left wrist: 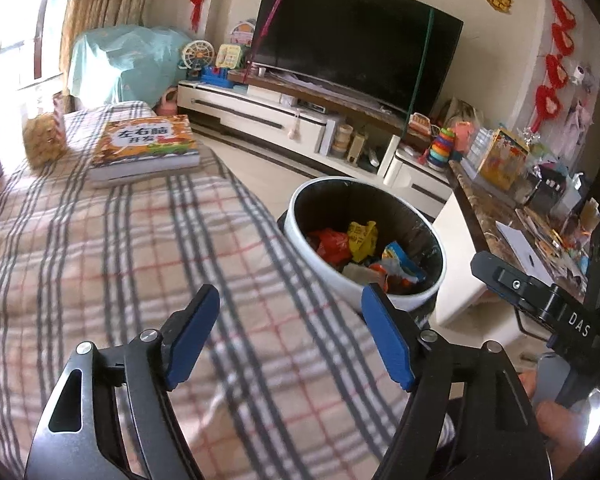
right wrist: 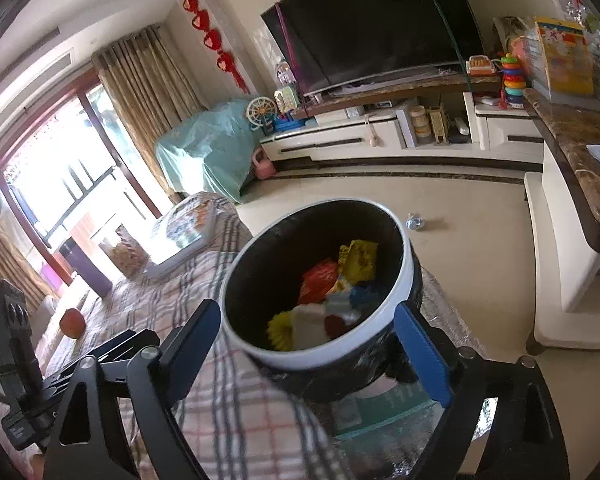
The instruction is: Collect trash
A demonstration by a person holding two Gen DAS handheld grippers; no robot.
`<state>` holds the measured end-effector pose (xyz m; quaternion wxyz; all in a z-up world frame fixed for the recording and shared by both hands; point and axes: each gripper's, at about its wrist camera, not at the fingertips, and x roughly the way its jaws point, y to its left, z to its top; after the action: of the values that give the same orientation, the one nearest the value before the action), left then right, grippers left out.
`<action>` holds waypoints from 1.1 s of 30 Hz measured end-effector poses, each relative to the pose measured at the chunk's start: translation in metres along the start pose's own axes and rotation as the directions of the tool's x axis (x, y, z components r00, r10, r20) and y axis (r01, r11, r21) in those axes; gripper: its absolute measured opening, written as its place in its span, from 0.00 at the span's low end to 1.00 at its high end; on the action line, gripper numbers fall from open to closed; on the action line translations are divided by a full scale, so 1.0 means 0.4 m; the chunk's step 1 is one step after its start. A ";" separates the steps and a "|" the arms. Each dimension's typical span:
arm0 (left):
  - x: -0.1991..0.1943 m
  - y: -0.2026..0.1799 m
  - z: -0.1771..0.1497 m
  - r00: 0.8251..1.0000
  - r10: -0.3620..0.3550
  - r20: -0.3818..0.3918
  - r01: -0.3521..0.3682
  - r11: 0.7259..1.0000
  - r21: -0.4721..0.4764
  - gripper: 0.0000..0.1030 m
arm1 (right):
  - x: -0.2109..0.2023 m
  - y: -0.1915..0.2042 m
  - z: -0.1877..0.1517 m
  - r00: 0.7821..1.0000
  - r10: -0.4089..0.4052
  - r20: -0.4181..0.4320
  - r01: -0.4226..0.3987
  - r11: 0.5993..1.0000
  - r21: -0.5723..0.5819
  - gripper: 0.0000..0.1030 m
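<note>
Left hand-held gripper [left wrist: 290, 336] spread wide, empty, above plaid grey-and-red striped cloth [left wrist: 100, 264]. Right hand-held gripper [right wrist: 316, 334] likewise wide, nothing clamped, near rim of round white-rimmed black-lined trash bin [right wrist: 396, 304]. Crumpled red, yellow, blue wrappers [left wrist: 360, 248] inside bin. Small crumpled silvery scrap [right wrist: 415, 222] on cream floor beyond.

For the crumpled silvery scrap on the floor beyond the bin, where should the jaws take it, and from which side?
Take the crumpled scrap across its middle, coming from above, probably. It is a small, low wad lying alone on bare floor, with no handle or edge, so open jaws can straddle it and pinch its sides.
</note>
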<state>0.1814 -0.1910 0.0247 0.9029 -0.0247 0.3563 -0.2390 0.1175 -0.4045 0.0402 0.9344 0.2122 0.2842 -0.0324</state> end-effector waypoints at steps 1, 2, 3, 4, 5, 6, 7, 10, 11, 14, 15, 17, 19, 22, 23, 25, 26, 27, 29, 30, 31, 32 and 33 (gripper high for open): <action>-0.011 0.001 -0.012 1.000 0.009 0.006 -0.010 1.000 0.006 0.75 | -0.007 0.007 -0.010 1.000 -0.002 0.005 0.002 1.000 -0.003 0.90; -0.020 0.000 -0.022 1.000 0.017 0.010 -0.018 1.000 0.010 0.77 | -0.013 0.014 -0.019 1.000 -0.005 0.009 0.005 1.000 -0.006 0.91; -0.032 0.001 -0.034 1.000 0.025 0.017 -0.025 1.000 0.014 0.77 | -0.021 0.023 -0.031 1.000 -0.013 0.017 0.013 1.000 -0.011 0.92; -0.044 0.003 -0.046 0.999 0.030 0.026 -0.030 0.999 0.015 0.77 | -0.028 0.028 -0.040 1.000 -0.018 0.022 0.018 1.000 -0.014 0.92; -0.055 0.009 -0.053 0.999 0.035 0.033 -0.036 0.999 0.014 0.78 | -0.037 0.039 -0.052 0.999 -0.022 0.032 0.023 0.999 -0.026 0.92; -0.066 0.011 -0.060 0.998 0.041 0.040 -0.042 0.999 0.014 0.79 | -0.044 0.044 -0.056 0.999 -0.026 0.039 0.028 0.999 -0.039 0.92; -0.078 0.013 -0.067 0.998 0.046 0.051 -0.047 0.999 0.013 0.80 | -0.050 0.051 -0.062 0.998 -0.033 0.049 0.035 0.998 -0.054 0.92; -0.116 0.019 -0.081 0.994 0.061 0.088 -0.062 0.998 0.012 0.83 | -0.075 0.072 -0.072 0.996 -0.045 0.081 0.052 0.995 -0.084 0.92; -0.134 0.020 -0.085 0.991 0.070 0.111 -0.071 0.997 0.012 0.85 | -0.088 0.081 -0.073 0.994 -0.049 0.099 0.058 0.994 -0.097 0.92; -0.185 0.020 -0.097 0.979 0.099 0.181 -0.101 0.995 0.005 0.93 | -0.125 0.107 -0.071 0.985 -0.061 0.161 0.083 0.987 -0.134 0.98; -0.202 0.020 -0.102 0.972 0.114 0.208 -0.117 0.993 0.001 0.96 | -0.140 0.116 -0.072 0.980 -0.067 0.189 0.096 0.984 -0.147 0.99; -0.234 0.021 -0.117 0.952 0.153 0.265 -0.157 0.988 -0.007 1.00 | -0.174 0.137 -0.081 0.958 -0.089 0.272 0.141 0.974 -0.176 1.00; -0.252 0.018 -0.134 0.934 0.187 0.304 -0.195 0.981 -0.004 1.00 | -0.191 0.154 -0.101 0.936 -0.110 0.334 0.186 0.961 -0.204 1.00; -0.263 0.018 -0.158 0.916 0.227 0.332 -0.241 0.971 0.001 1.00 | -0.192 0.160 -0.129 0.931 -0.116 0.346 0.203 0.952 -0.227 1.00; -0.267 0.019 -0.163 0.911 0.233 0.339 -0.248 0.969 0.001 1.00 | -0.185 0.161 -0.142 0.932 -0.117 0.344 0.205 0.951 -0.233 1.00; -0.271 0.021 -0.176 0.902 0.249 0.353 -0.265 0.964 -0.003 1.00 | -0.173 0.159 -0.162 0.934 -0.121 0.335 0.207 0.950 -0.235 1.00; -0.274 0.023 -0.181 0.900 0.253 0.356 -0.269 0.963 -0.003 1.00 | -0.171 0.156 -0.170 0.936 -0.122 0.331 0.206 0.951 -0.232 1.00; -0.275 0.024 -0.185 0.898 0.255 0.358 -0.271 0.962 -0.004 1.00 | -0.168 0.154 -0.179 0.937 -0.121 0.328 0.203 0.952 -0.229 1.00; -0.272 0.025 -0.193 0.900 0.256 0.354 -0.272 0.962 -0.005 1.00 | -0.157 0.147 -0.191 0.941 -0.120 0.317 0.197 0.955 -0.222 1.00; -0.270 0.027 -0.196 0.901 0.256 0.350 -0.272 0.962 -0.004 1.00 | -0.156 0.145 -0.199 0.941 -0.120 0.317 0.196 0.956 -0.220 1.00; -0.269 0.029 -0.199 0.901 0.261 0.348 -0.277 0.961 -0.003 1.00 | -0.153 0.144 -0.203 0.941 -0.123 0.315 0.198 0.956 -0.218 1.00; -0.271 0.028 -0.204 0.900 0.263 0.347 -0.280 0.960 -0.002 1.00 | -0.153 0.145 -0.205 0.941 -0.124 0.314 0.199 0.956 -0.218 1.00; -0.274 0.027 -0.209 0.899 0.266 0.348 -0.283 0.959 -0.002 1.00 | -0.153 0.145 -0.208 0.942 -0.123 0.313 0.197 0.956 -0.218 1.00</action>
<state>0.0620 -0.1219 0.0293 0.9762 0.0063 0.1866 -0.1101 0.0338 -0.3211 0.0331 0.9796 0.0634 0.1595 -0.1046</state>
